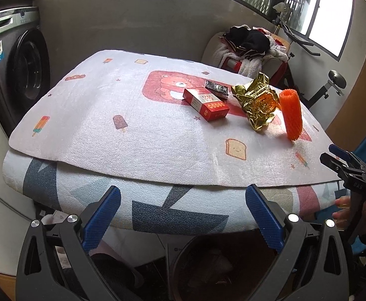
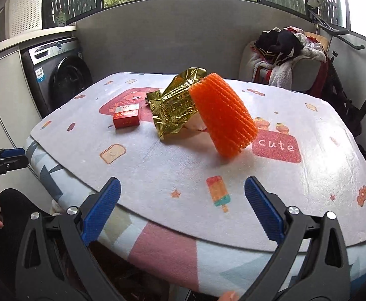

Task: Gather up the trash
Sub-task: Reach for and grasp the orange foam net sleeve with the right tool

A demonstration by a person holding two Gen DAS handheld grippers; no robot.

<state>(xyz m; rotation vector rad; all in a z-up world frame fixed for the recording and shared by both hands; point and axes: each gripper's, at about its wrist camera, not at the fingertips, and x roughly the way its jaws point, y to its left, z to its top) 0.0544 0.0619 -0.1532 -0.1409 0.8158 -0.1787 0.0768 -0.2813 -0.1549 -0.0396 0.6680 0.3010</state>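
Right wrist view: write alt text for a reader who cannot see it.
An open two-finger right gripper hovers at the near edge of a cartoon-print padded mat, facing an orange foam mesh sleeve. Behind it lie a crumpled gold foil wrapper and a small red cardboard box.

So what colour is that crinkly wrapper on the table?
Shiny gold. The wrapper shows best in the right wrist view.

A home laundry balcony was shown: washing machine [image 2: 60, 75] left of the jaws, clothes-heaped chair [image 2: 283, 57] beyond.
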